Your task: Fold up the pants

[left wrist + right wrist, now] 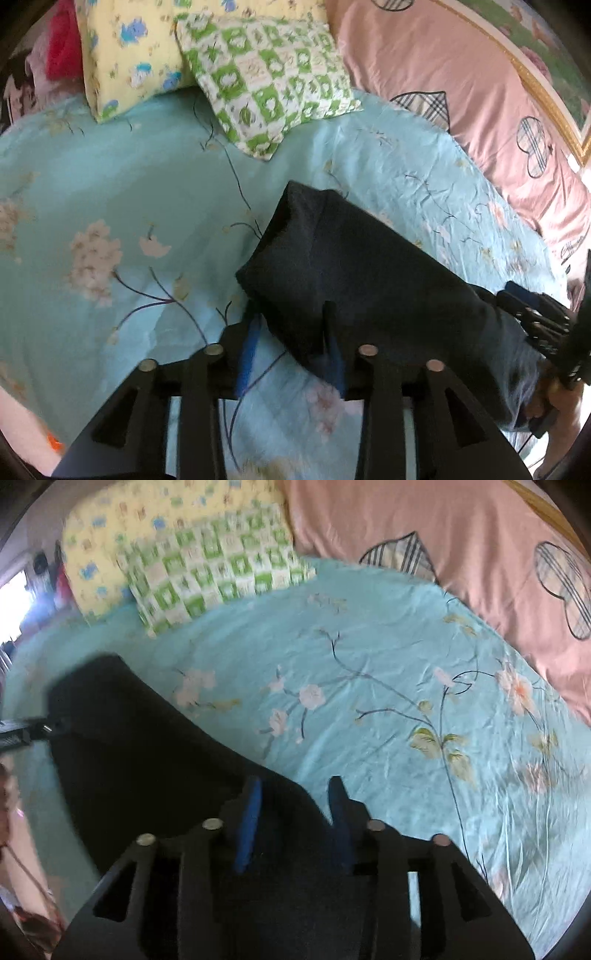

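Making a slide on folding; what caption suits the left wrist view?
Left gripper open over the dark pants on a floral turquoise bedspread.

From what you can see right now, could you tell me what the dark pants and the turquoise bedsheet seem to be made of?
The dark pants look like a soft, matte woven or knit cloth: they drape limply with no shine. The turquoise bedsheet looks like thin printed cotton or a blend, faintly glossy, with fine creases and a floral print. The exact fibre cannot be told.

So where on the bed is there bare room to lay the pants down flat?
Free: the blue sheet between the dark pants and the pink quilt, and left of the pants in the left view. Crowded: the head end, under the green pillow and yellow pillow.
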`<state>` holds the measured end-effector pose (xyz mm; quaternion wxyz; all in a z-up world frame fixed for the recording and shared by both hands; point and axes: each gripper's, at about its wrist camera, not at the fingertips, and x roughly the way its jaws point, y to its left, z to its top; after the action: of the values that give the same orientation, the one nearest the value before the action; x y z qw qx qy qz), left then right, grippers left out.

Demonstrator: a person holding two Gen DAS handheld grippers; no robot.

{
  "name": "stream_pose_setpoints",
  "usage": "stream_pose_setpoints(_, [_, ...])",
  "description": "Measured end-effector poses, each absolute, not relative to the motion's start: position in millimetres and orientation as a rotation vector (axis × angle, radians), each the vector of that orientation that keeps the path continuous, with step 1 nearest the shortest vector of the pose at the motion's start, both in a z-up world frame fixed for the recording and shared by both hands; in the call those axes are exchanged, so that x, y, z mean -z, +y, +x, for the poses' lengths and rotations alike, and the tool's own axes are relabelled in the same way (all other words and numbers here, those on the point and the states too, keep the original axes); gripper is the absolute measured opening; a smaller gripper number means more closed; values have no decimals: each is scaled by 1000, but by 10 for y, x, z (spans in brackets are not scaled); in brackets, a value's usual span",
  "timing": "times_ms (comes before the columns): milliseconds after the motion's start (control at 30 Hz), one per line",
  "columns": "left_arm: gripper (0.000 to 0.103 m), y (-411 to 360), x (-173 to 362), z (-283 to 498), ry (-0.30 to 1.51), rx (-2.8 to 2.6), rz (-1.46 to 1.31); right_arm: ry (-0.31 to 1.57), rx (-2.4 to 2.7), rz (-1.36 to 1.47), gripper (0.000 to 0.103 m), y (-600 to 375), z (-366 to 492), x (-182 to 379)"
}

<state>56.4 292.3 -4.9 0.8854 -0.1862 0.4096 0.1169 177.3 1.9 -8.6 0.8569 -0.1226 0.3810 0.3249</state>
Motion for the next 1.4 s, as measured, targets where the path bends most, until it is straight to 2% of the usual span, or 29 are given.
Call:
stream_pose_setpoints(33, [44, 2877, -29, 528, 835, -235, -373, 796, -686, -230, 48, -66, 1724, 26])
stream_pose_setpoints(67, [54, 2827, -106, 495, 817, -228, -360, 792, -692, -198, 52, -165, 1666, -31])
stream_pose_setpoints(133, [59, 2671, -284, 439, 776, -207, -331, 786, -712, -131, 54, -360, 1558, -121])
stream_pose_setpoints(400, [59, 1832, -517, 623, 778, 6, -255, 783, -654, 111, 55, -1353, 1098, -232])
stream_pose_setpoints(833, [59, 255, -308, 812, 893, 358, -109, 766, -429, 315, 55, -2710, 358, -87])
stream_pose_setpoints(1000, [59, -128, -293, 836, 911, 445, -63, 745, -379, 345, 60, -2951, 162, -115])
stream_pose_setpoints(1400, [59, -632, -243, 837, 943, 565, 7, 735, -283, 413, 61, -3311, -231, 9])
